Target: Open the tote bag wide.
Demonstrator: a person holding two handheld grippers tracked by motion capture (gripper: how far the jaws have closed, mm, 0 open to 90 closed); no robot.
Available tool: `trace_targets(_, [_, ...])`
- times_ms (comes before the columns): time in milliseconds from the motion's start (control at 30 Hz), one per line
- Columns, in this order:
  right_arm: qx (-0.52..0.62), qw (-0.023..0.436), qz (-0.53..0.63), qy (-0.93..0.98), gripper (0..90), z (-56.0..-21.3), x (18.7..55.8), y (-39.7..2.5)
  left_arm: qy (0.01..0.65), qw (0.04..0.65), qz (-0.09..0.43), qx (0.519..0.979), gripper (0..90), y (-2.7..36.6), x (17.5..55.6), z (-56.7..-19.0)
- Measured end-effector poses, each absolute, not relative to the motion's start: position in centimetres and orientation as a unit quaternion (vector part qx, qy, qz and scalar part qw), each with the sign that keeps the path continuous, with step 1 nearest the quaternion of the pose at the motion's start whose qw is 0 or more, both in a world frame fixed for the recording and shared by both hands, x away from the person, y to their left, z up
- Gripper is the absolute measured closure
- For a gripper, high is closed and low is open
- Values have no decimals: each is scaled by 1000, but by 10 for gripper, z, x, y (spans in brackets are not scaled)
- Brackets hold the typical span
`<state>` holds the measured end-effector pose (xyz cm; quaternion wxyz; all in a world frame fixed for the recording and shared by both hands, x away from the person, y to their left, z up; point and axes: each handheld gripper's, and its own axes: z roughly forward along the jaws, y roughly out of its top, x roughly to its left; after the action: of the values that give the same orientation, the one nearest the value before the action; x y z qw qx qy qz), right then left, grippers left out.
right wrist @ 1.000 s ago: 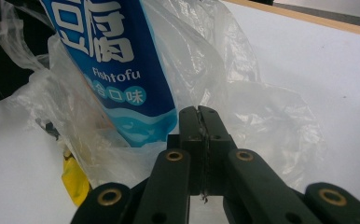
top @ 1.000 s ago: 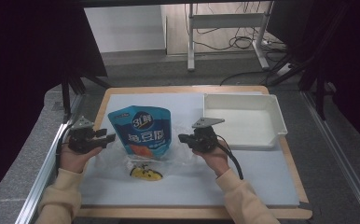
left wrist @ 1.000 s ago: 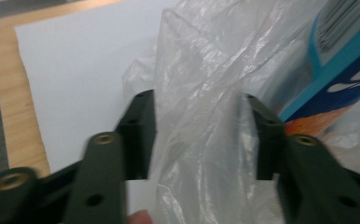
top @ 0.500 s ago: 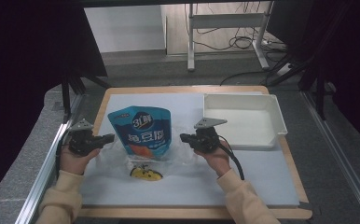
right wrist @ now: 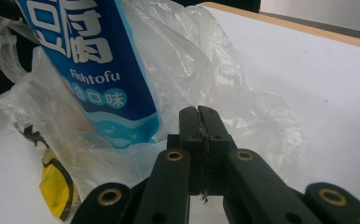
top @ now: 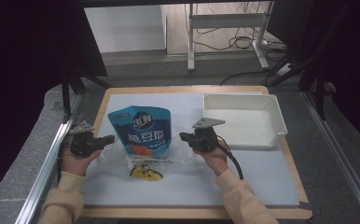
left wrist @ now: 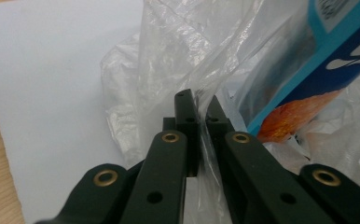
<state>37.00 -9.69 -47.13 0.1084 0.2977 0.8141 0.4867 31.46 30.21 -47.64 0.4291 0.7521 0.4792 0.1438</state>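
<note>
A blue snack pouch (top: pixel 141 130) stands upright inside a clear plastic bag (top: pixel 117 156) on the white mat. A yellow packet (top: pixel 145 173) lies in the bag in front of the pouch. My left gripper (top: pixel 109 138) is at the bag's left side and my right gripper (top: pixel 183 136) at its right side. The left gripper view has the left gripper (left wrist: pixel 197 99) shut on the bag's film (left wrist: pixel 169 60), with the pouch (left wrist: pixel 327 56) just beyond. The right gripper (right wrist: pixel 197 112) is likewise shut on a fold of the bag (right wrist: pixel 243 107), beside the pouch (right wrist: pixel 89 60) and yellow packet (right wrist: pixel 57 186).
A white tray (top: pixel 276 116) stands at the back right of the mat, close to my right hand. The mat lies on a wooden board (top: pixel 183 88), with a metal rail (top: pixel 52 158) along the left edge.
The right gripper has shifted slightly to the right with the bag's edge. The left gripper and the pouch have hardly moved.
</note>
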Motion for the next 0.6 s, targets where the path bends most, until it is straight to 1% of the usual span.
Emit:
trace_targets(133, [303,112,485,812,883,-474,371,-96,482,424,143,753,891,302,317,-481])
trace_targets(267, [297,147,465,821,883,-483,371,-91,490,423,141,749,891,303,321,-489])
trace_targets(467, [306,156,450,824,883,-495,375,-87,498,419,131,748,891,303,328,-500])
trace_targets(500, [309,161,443,826,883,-498,376,-86,501,419,127,747,890,302,329,-502])
trace_targets(533, [306,182,418,836,883,-505,377,-81,502,414,123,749,890,301,332,-507])
trace_targets(600, [307,185,413,838,883,-508,377,-80,504,411,121,750,890,301,334,-509])
